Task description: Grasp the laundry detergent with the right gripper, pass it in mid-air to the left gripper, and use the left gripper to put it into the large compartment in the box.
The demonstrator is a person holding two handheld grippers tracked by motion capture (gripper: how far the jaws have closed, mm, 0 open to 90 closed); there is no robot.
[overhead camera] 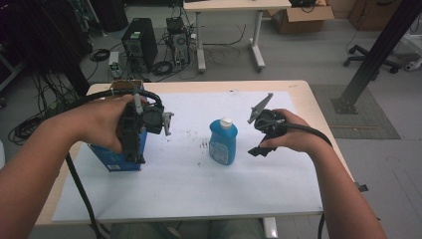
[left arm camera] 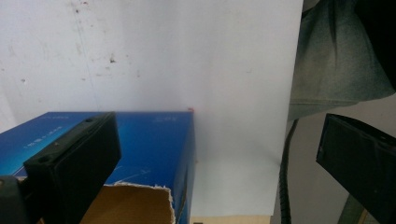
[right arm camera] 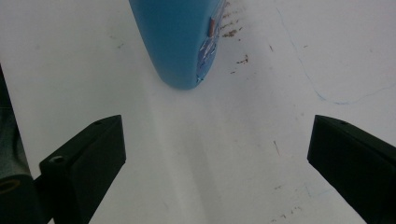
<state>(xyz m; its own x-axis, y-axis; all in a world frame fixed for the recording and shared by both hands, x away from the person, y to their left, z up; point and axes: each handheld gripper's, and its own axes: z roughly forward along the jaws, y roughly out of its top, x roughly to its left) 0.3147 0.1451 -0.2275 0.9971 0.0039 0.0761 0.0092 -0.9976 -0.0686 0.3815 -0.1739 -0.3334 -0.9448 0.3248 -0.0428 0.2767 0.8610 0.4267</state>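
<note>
The left hand-held gripper (overhead camera: pixel 133 130) hangs over the blue box (overhead camera: pixel 117 155) at the left of the tabletop (overhead camera: pixel 298 94), held in the person's left hand (overhead camera: pixel 102 124). In the left gripper view its two black jaws stand spread wide, one over the box's blue face, the other out past the edge of the white sheet (left arm camera: pixel 196 56); nothing is between them and they touch nothing that can be seen. The blue box (left arm camera: pixel 154 140) has a torn opening showing brown cardboard at its near end.

One box, one bottle, two hand-held grippers, one white sheet covering most of the tabletop.

The blue bottle (overhead camera: pixel 223 141) stands near the middle of the sheet, between the two grippers and apart from both. It is upright, long axis vertical, white cap (overhead camera: pixel 226 121) on top. A few small dark specks lie on the sheet just left of it.

The right hand-held gripper (overhead camera: pixel 260 149) is held in the right hand (overhead camera: pixel 293 133), just right of the bottle, pointing down at the sheet. In the right gripper view its jaws are spread wide and empty, with the blue bottle (right arm camera: pixel 180 42) beyond them, not touched.
</note>
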